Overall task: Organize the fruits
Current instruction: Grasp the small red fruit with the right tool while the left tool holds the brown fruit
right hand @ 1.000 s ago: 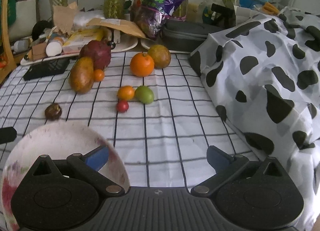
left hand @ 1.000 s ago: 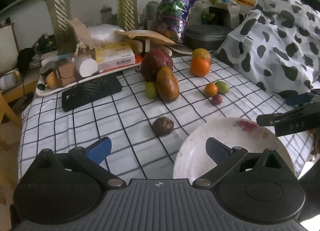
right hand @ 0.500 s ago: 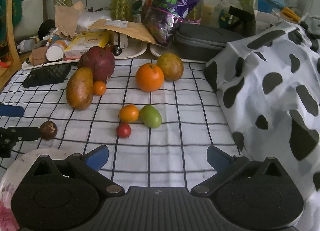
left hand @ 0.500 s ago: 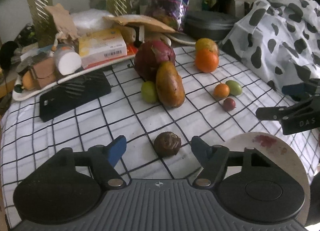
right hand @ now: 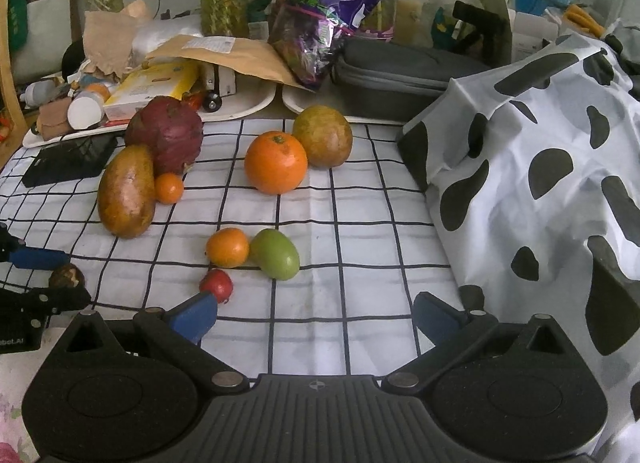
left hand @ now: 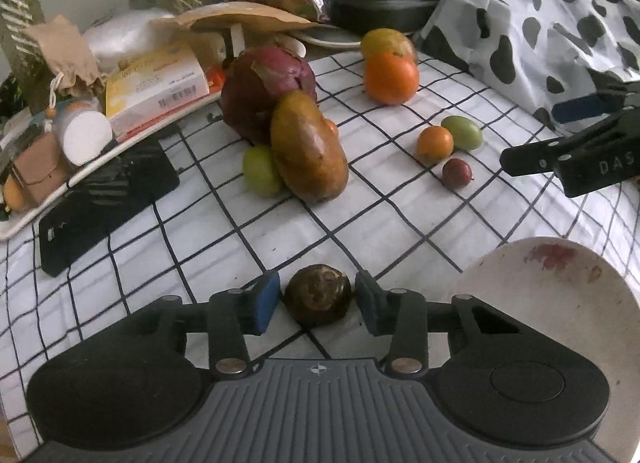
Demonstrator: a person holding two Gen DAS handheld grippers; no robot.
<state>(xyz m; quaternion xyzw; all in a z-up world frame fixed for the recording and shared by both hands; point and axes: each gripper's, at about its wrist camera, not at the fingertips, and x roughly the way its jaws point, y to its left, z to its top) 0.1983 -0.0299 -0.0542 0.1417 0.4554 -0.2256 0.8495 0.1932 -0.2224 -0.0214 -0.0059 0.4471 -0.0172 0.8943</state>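
A small brown wrinkled fruit [left hand: 319, 295] lies on the checked cloth between the fingers of my left gripper [left hand: 317, 299]; the blue pads stand close on each side with small gaps. It also shows in the right wrist view [right hand: 66, 275]. My right gripper [right hand: 314, 313] is open and empty, low over the cloth near a small red fruit [right hand: 216, 285]. A white plate [left hand: 560, 303] lies at the right. Farther back lie a brown mango [left hand: 308, 147], a dragon fruit [left hand: 266, 89], an orange [left hand: 391, 78], a small orange fruit [left hand: 435, 141] and a green fruit [left hand: 462, 132].
A black-spotted white cloth [right hand: 540, 167] covers a bulk at the right. A black phone [left hand: 104, 199], a white tray [left hand: 24, 219] of boxes, a dark case [right hand: 400, 71], a purple bag [right hand: 332, 11] and vases crowd the back edge.
My left gripper has moved forward and down around the brown fruit and its fingers have narrowed on it. My right gripper has moved forward toward the small fruits.
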